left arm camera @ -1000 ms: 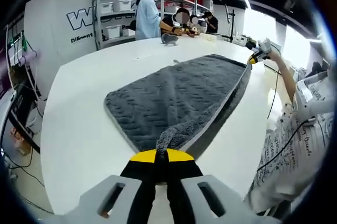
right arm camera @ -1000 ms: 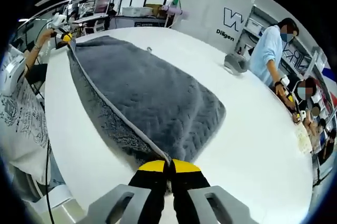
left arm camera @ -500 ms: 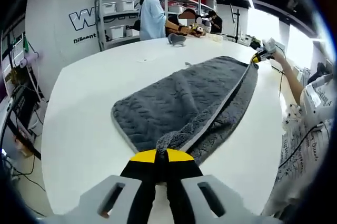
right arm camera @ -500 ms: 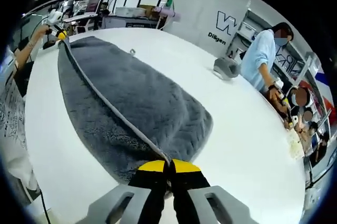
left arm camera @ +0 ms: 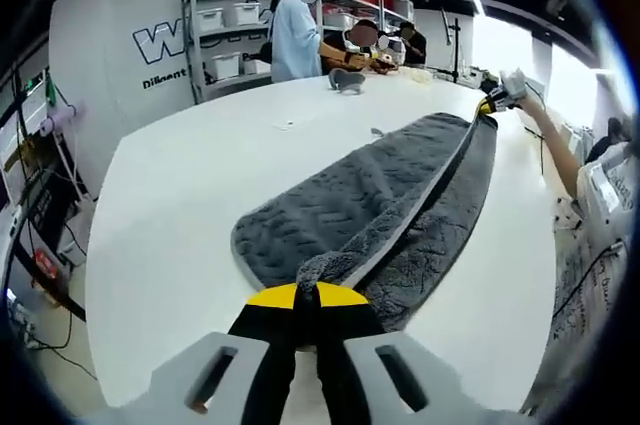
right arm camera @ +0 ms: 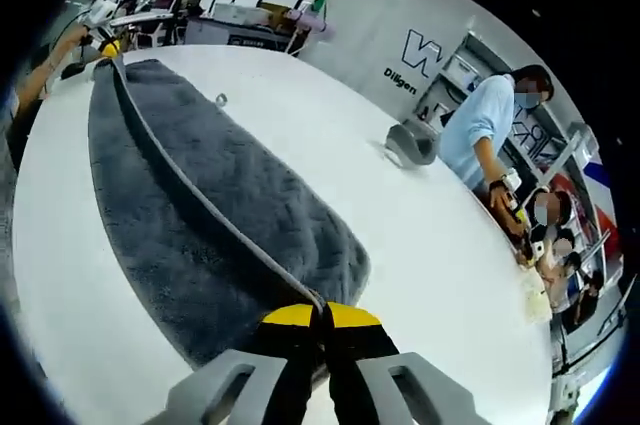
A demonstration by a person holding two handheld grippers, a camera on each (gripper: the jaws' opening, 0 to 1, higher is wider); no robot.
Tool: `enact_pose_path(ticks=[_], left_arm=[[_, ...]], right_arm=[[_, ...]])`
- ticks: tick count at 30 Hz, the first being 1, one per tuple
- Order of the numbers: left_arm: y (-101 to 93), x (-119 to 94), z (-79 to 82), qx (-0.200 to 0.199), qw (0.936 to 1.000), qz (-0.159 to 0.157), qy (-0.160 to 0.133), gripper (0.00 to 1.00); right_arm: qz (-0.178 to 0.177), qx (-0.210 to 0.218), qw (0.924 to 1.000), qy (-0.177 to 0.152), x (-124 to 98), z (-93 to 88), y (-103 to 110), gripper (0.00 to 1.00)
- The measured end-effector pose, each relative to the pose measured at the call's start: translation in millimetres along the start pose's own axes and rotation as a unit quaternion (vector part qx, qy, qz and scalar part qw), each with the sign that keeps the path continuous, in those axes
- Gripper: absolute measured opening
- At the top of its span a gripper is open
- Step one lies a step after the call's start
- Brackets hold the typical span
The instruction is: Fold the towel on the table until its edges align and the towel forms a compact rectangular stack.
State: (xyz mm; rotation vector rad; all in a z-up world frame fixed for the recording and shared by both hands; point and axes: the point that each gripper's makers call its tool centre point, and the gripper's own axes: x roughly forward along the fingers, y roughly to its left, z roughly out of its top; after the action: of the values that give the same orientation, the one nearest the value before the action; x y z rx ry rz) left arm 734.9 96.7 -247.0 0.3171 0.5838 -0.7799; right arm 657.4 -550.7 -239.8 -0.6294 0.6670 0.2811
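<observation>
Both grippers, left gripper (left arm camera: 307, 297) and right gripper (right arm camera: 320, 317), are clamping, fingers together, towel (left arm camera: 370, 200) corners, apparently lifting its edge off the worktop (left arm camera: 180, 195).

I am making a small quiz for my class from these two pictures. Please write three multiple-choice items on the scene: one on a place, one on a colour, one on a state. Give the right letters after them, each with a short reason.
1. Where does the towel lie?
A. on the white table
B. on a shelf
C. on the floor

2. What colour is the towel?
A. red
B. dark grey
C. white

3. How is the left gripper?
A. wide open above the towel
B. shut on a corner of the towel
C. shut on a cup

Answers:
1. A: the towel is spread along the table top.
2. B: its quilted face is dark grey, with a paler edge.
3. B: its jaws are closed on bunched cloth; the right gripper pinches the other corner.
</observation>
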Motion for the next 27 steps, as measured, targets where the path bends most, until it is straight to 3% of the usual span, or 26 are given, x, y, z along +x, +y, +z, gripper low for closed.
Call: enact_pose_path(ticks=[13, 27], left_arm=[[26.2, 14, 27.8, 0.011, 0.9996, 0.024, -0.012, 0.06], [47.3, 41, 56.2, 0.018, 0.9987, 0.042, -0.023, 0.06]], right_arm=[[-0.058, -0.031, 0.9978, -0.007, 28, 34.0, -39, 0.03], [-0.081, -0.039, 0.9959, -0.009, 55, 40.9, -62, 0.03]])
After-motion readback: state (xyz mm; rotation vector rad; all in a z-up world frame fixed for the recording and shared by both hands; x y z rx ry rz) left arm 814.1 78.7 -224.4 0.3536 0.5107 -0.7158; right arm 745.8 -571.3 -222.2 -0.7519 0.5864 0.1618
